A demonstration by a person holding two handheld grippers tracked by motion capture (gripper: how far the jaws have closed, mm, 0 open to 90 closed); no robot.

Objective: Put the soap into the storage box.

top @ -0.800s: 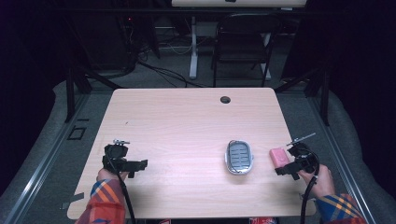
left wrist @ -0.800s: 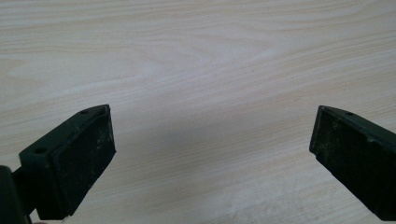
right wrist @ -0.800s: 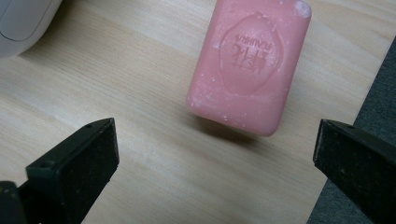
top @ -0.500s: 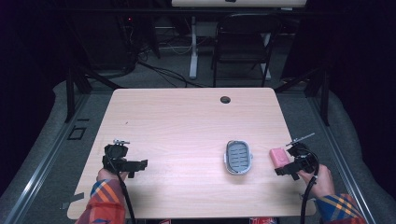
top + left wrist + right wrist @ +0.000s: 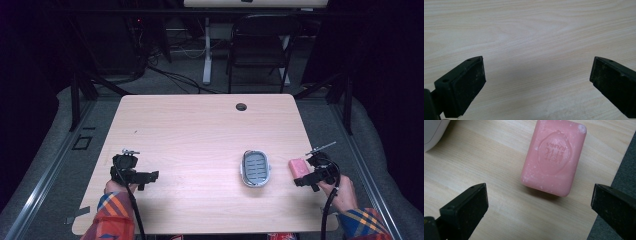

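Pre-grasp: R gripper (image 5: 539,202) lined up on pink soap bar (image 5: 554,157)

Soap lies flat by tabletop's right edge, just right of soap dish (image 5: 255,168). R jaws wide, nothing between them yet; L gripper (image 5: 536,82) jaws wide too, idle near front-left corner. Next, prob.: advance R to straddle bar, then close.

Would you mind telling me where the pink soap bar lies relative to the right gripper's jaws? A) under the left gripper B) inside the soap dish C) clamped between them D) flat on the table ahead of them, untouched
D: the soap bar lies flat on the table ahead of the open right gripper, touching neither pad.
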